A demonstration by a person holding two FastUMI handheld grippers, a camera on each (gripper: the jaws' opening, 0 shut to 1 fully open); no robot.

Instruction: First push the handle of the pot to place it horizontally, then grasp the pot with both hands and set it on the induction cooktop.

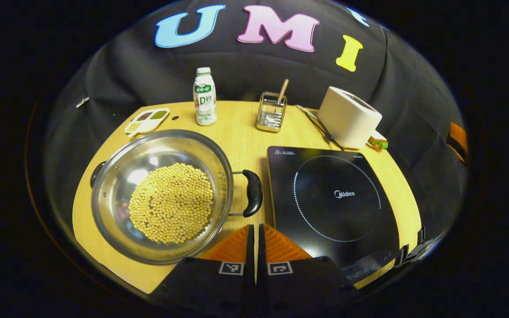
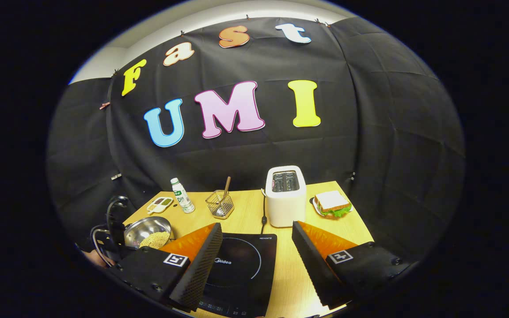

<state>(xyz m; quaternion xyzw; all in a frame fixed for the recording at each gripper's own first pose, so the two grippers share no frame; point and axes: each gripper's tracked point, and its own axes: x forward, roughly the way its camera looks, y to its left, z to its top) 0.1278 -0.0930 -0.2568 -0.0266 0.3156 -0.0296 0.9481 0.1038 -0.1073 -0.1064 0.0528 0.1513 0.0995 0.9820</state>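
Pot (image 1: 161, 194) left of induction cooktop (image 1: 329, 198), toaster (image 1: 349, 117) behind cooktop.

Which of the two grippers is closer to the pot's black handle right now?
Left. The left gripper sits just below the pot's black handle, fingers together. The right gripper hangs open above the cooktop, farther away.

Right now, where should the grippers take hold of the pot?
By its two black side handles: the right handle from the cooktop side, the left handle from the opposite side. The pot is wide, round and holds beans.
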